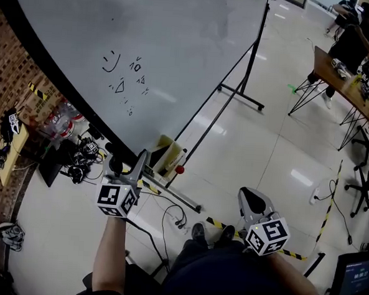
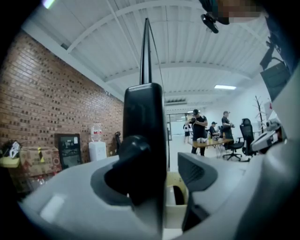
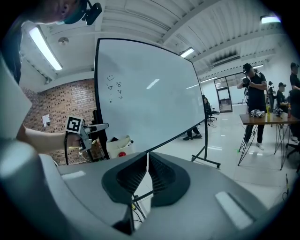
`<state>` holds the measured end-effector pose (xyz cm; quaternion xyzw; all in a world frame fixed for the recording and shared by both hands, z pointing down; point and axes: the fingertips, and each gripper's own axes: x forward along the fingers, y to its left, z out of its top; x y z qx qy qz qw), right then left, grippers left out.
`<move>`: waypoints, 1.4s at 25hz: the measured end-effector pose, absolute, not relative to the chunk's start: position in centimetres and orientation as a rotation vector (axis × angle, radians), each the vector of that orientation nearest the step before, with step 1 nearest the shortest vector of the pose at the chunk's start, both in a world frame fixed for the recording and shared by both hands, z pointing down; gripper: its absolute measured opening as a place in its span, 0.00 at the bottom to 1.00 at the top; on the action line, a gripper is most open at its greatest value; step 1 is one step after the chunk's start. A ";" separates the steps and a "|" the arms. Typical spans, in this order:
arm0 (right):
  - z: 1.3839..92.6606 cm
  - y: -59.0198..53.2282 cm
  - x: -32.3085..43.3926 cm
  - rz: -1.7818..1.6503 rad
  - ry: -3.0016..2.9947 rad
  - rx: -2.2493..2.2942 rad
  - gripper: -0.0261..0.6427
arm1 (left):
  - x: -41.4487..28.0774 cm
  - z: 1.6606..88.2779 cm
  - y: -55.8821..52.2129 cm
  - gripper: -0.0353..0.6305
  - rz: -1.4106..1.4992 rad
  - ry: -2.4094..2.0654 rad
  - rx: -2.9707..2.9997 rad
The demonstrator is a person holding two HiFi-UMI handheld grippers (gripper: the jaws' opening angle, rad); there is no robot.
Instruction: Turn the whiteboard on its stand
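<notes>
Currently, the whiteboard [image 1: 165, 49] stands tilted on its black stand [image 1: 241, 91] near the brick wall [image 1: 5, 70]. It is black-framed, with small marker sketches on its white face. The left gripper [image 1: 140, 160] has its jaws apart astride the board's edge fitting and knob [image 2: 133, 150]. The right gripper [image 3: 148, 168] is closed and empty, well apart from the board.

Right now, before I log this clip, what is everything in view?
whiteboard: one, white with black frame, centre
stand: one, black, under the board
box: one, cream, floor by the board's lower edge
red round thing: one, red, beside the box
table: one, brown, far right
people: several, dark clothes, around the table
hazard tape: strips, yellow-black, on the floor
brick wall: one, red-brown, left
left gripper: one, grey, fingers open astride the board's black edge
right gripper: one, grey, fingers shut, empty, lower right
</notes>
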<state>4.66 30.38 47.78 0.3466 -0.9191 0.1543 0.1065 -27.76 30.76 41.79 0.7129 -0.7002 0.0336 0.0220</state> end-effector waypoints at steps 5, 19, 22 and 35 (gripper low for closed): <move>47.6 29.3 6.4 0.491 -2.717 1.042 0.07 | -28.4 41.1 32.4 0.58 -0.003 -2.271 2.024; 44.1 26.1 10.1 0.455 -2.784 1.176 0.07 | -9.2 37.2 33.7 0.20 -0.044 -2.071 2.246; 42.6 26.2 10.5 0.379 -2.819 1.174 0.07 | -5.4 38.7 31.5 0.20 -0.050 -1.924 2.250; 39.4 27.4 13.9 0.207 -2.880 1.260 0.07 | 2.7 42.4 29.8 0.20 0.032 -1.618 2.372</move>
